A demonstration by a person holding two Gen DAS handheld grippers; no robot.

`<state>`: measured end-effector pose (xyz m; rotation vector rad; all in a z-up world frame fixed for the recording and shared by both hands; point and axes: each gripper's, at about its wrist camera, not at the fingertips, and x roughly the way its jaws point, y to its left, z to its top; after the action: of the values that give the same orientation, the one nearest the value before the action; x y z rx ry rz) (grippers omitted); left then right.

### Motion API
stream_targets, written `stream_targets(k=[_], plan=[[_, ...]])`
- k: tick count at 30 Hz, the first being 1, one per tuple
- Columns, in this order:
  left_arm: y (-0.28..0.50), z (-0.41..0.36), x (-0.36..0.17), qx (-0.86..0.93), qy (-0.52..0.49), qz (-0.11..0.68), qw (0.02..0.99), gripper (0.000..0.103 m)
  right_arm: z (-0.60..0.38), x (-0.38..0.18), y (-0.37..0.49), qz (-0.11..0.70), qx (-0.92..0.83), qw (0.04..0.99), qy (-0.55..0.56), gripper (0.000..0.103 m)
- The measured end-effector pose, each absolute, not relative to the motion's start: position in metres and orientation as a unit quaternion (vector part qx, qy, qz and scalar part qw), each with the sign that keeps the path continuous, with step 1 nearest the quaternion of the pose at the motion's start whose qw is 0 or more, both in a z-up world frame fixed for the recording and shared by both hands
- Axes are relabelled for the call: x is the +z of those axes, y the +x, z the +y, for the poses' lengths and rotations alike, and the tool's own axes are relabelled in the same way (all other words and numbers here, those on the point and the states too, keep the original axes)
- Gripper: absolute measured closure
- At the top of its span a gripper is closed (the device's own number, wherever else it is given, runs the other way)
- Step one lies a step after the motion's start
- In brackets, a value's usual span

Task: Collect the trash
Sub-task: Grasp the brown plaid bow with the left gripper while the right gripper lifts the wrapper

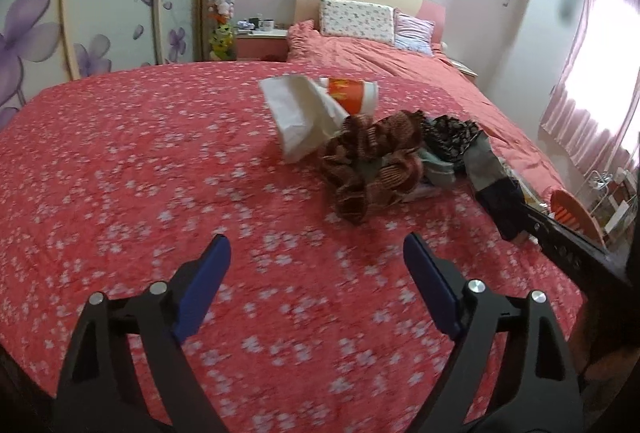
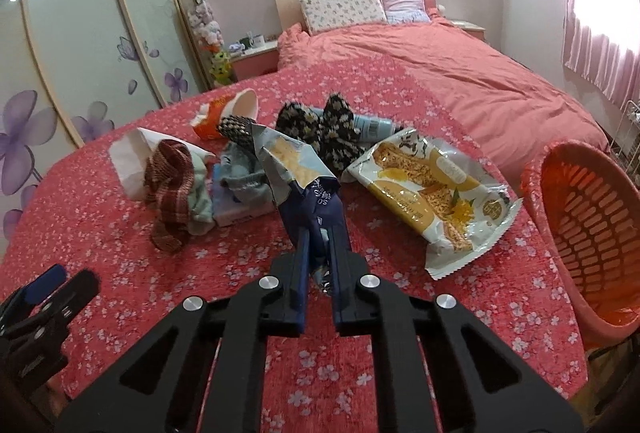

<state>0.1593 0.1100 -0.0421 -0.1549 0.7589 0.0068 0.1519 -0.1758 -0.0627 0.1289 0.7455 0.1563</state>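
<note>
Trash lies mixed with socks on a red flowered cloth (image 1: 140, 161). My right gripper (image 2: 320, 233) is shut on a crumpled blue and silver snack bag (image 2: 296, 169), which stands up from the jaws; the left wrist view shows that bag (image 1: 496, 189) at the far right. A yellow snack wrapper (image 2: 432, 189) lies flat to its right. An orange paper cup (image 2: 224, 115) (image 1: 352, 95) lies tipped over beside a white paper bag (image 2: 128, 157) (image 1: 296, 113). My left gripper (image 1: 316, 245) hangs open over bare cloth, short of the pile, with nothing between its fingers.
An orange slatted basket (image 2: 592, 225) stands at the right edge of the cloth. Brown striped fabric (image 2: 168, 185), black flowered socks (image 2: 328, 133), a pale blue bottle (image 2: 372, 125) and a tissue pack (image 2: 240, 209) lie in the pile. A bed (image 2: 440, 73) is behind.
</note>
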Motion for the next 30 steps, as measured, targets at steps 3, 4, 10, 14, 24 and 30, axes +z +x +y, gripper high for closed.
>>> stream_targets(k=[3, 4, 10, 14, 24, 30], plan=[[0.166, 0.101, -0.038, -0.004, -0.071, 0.363, 0.929, 0.02, -0.182, -0.056, 0.141, 0.352, 0.073, 0.931, 0.065, 0.094], [0.169, 0.097, -0.036, -0.007, -0.067, 0.359, 0.931, 0.023, -0.186, -0.054, 0.14, 0.351, 0.073, 0.931, 0.067, 0.094], [0.196, 0.072, -0.037, -0.018, -0.042, 0.35, 0.936, 0.034, -0.202, -0.049, 0.132, 0.342, 0.059, 0.935, 0.076, 0.094], [0.219, 0.059, -0.048, -0.013, -0.031, 0.371, 0.928, 0.045, -0.211, -0.052, 0.131, 0.345, 0.049, 0.934, 0.083, 0.094], [0.246, 0.057, -0.063, -0.013, -0.033, 0.391, 0.92, 0.08, -0.232, -0.058, 0.128, 0.351, 0.036, 0.93, 0.105, 0.094], [0.234, 0.073, -0.044, -0.04, -0.056, 0.373, 0.925, 0.087, -0.239, -0.054, 0.124, 0.341, 0.037, 0.933, 0.111, 0.094]])
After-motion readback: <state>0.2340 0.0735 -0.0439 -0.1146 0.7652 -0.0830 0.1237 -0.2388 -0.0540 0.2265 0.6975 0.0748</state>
